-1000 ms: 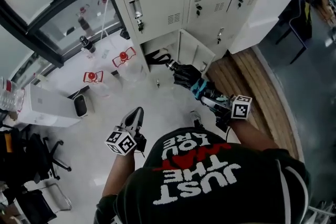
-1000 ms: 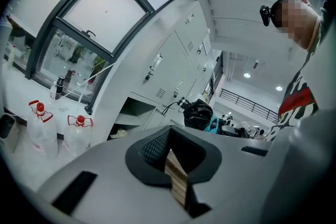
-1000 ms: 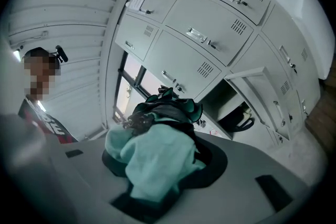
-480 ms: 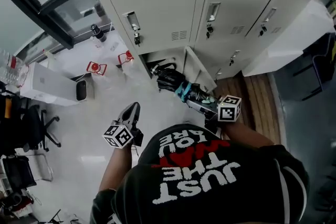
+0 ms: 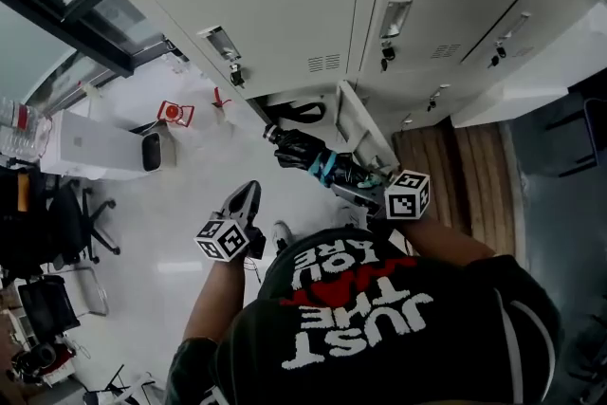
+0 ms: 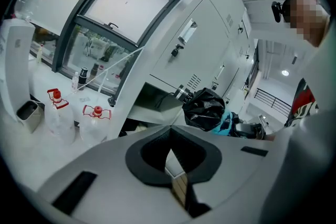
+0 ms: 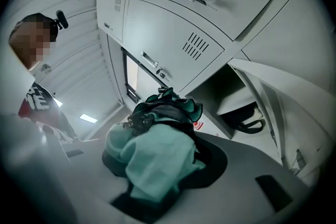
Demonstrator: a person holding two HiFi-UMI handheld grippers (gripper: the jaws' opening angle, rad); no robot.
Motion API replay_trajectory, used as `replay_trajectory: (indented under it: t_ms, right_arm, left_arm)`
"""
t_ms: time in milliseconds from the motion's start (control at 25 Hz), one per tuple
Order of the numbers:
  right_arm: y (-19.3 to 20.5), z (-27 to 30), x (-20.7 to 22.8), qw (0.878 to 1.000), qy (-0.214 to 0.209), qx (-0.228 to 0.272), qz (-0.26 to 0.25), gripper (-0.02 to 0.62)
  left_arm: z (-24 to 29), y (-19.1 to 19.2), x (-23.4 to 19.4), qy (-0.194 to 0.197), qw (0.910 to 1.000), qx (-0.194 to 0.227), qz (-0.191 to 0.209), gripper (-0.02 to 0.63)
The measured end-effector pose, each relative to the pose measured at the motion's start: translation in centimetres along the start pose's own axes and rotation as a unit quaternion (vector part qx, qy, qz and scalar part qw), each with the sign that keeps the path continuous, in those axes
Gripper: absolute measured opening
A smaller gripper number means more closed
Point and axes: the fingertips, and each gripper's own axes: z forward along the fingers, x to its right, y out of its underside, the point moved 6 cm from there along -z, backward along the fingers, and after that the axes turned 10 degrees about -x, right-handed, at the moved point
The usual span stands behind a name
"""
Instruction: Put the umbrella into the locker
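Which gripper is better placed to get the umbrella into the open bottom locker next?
Right. The right gripper is clamped on the folded umbrella, whose end points at the open locker just ahead. The left gripper is shut, empty, and farther back over the floor.

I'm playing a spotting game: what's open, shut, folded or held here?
umbrella, folded, gripped.
right hand-held gripper, shut on the umbrella.
left hand-held gripper, shut, empty.
bottom locker door, open.
upper locker doors, shut.
red-capped jugs, capped, upright.
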Motion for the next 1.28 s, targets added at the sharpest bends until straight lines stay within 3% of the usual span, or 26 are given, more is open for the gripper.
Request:
replay_trajectory:
  t_ms: [320, 600, 960, 1280]
  right_arm:
    - [1.8, 3.3, 2.8, 0.996, 0.079, 0.015, 0.036, 0.212]
    - [4.6, 6.7, 7.3, 0.991, 0.113, 0.013, 0.077, 0.212]
    - [8.5, 10.0, 14.1, 0.985, 0.139, 0.013, 0.103, 0.210]
    - [12.1, 10.8, 17.5, 0.978, 0.167, 0.029, 0.121, 0.210]
  left_arm:
    - [3.8, 0.0, -4.5, 0.051, 0.9975, -0.046, 0.013, -0.005]
    - [7.6, 1.9, -8.7, 0.066, 0.9951, -0.073, 0.008, -0.005]
    - [11.5, 8.0, -13.1, 0.066, 0.9927, -0.100, -0.013, -0.005]
    - [12.7, 11.9, -14.4, 0.075, 0.9905, -0.114, -0.011, -0.005]
